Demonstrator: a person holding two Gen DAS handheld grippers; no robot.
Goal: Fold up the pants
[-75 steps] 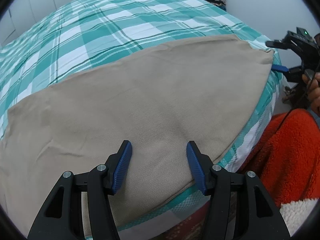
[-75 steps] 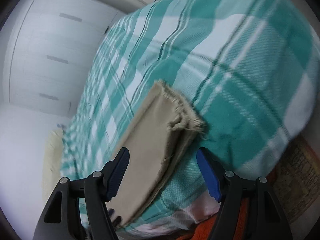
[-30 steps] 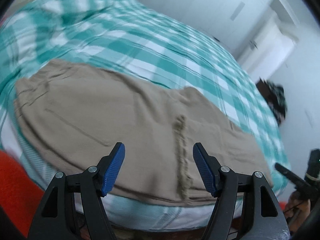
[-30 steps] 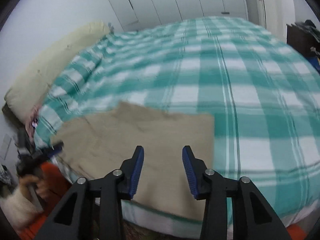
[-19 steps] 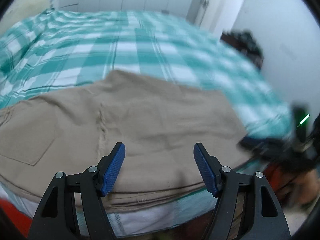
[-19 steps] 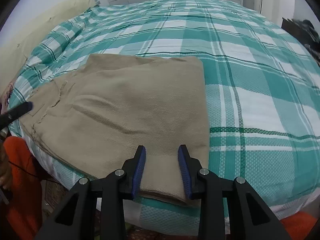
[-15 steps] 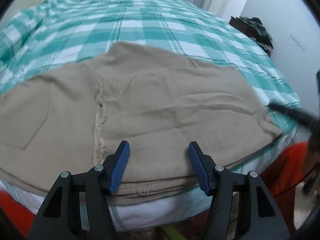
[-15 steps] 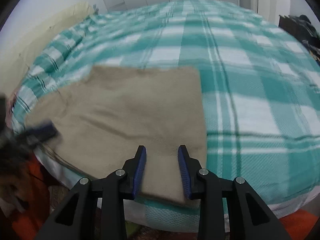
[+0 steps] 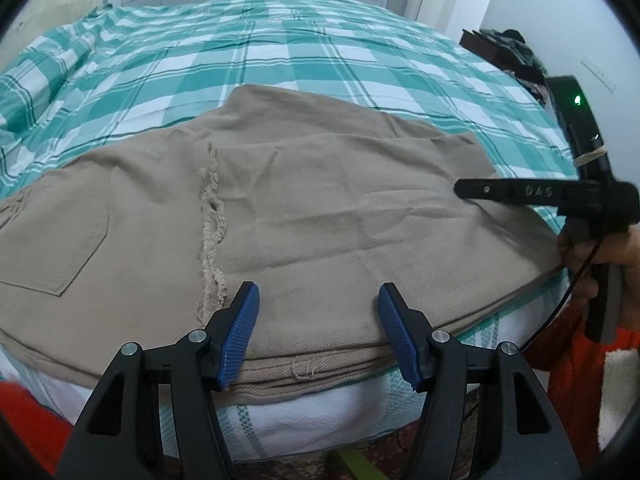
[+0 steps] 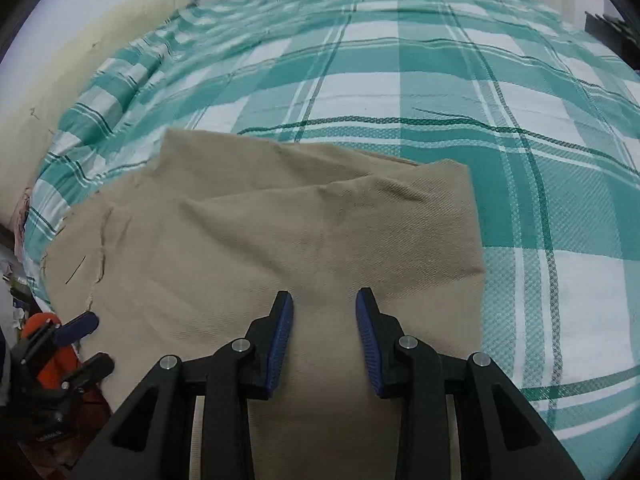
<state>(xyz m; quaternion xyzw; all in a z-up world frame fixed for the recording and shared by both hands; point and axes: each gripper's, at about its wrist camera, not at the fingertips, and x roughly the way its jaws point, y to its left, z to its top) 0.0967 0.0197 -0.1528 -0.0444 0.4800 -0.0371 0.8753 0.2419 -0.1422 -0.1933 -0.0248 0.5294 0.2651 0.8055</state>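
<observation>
Pants: khaki pants (image 9: 304, 216) lie flat near the front edge of a bed under a teal plaid bedspread (image 9: 304, 52), legs already doubled back toward the seat, a frayed hem (image 9: 211, 216) lying across the top layer.
Step in hand: judged to be the pause between folds, with both tools lined up along the near edge.
Next move: likely a pinch of the stacked layers at that edge, taking every layer so the fold carries over evenly.
Left gripper (image 9: 316, 332): jaws wide apart, empty, poised just over the cloth's near edge.
Right gripper (image 10: 324, 328): jaws partly apart, gripping nothing, low over the folded end; contact unclear.
</observation>
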